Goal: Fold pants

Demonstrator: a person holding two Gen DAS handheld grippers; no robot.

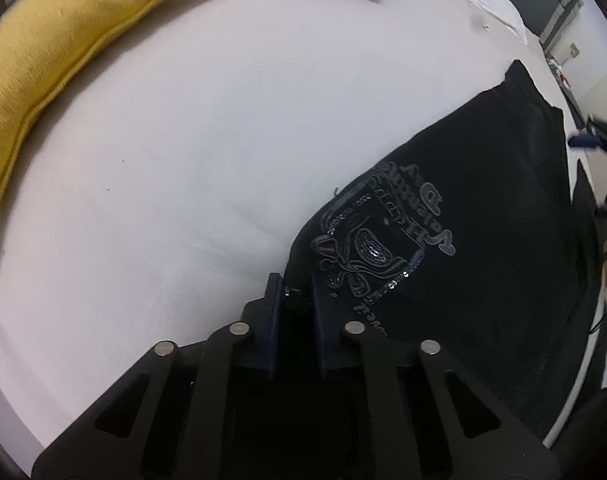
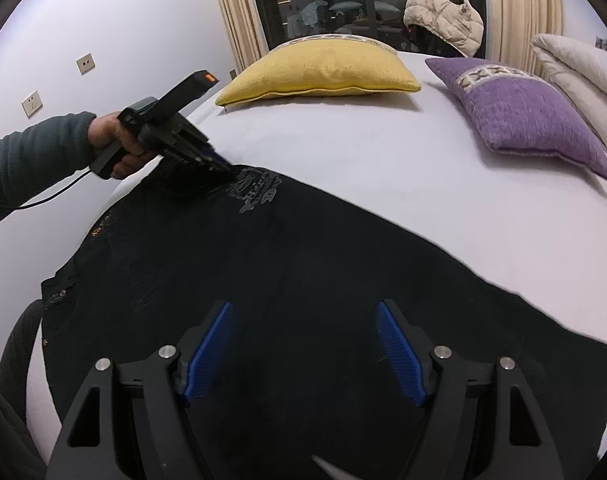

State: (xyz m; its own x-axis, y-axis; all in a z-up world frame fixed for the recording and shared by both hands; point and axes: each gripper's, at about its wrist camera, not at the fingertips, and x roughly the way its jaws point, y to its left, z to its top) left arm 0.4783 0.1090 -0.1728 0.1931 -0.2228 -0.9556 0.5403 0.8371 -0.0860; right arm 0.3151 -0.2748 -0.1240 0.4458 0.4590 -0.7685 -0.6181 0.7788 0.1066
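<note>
A: What is shown from the left wrist?

B: The black pants (image 1: 463, 240) are seen spread on the white bed (image 1: 183, 140), their printed emblem (image 1: 383, 232) facing up. The left gripper (image 1: 293, 286) is set at the garment's near edge, its jaws drawn close with a bit of dark fabric pinched between them. A yellow pillow (image 1: 43, 60) is seen at the far left.

A: And from the right wrist?

B: The pants (image 2: 303, 280) are laid across the bed (image 2: 383, 152) below the right gripper (image 2: 303, 320), whose jaws are spread wide above the cloth, nothing held. The left gripper (image 2: 219, 166) is seen low at the emblem corner. A purple pillow (image 2: 523, 108) lies beyond.

A: Which step is judged to be in hand?

B: The first fold is likely being started: one edge is gripped, the other not yet. Next, the right jaws would need to be lowered and closed on the fabric, so both points could be lifted and carried over together.
</note>
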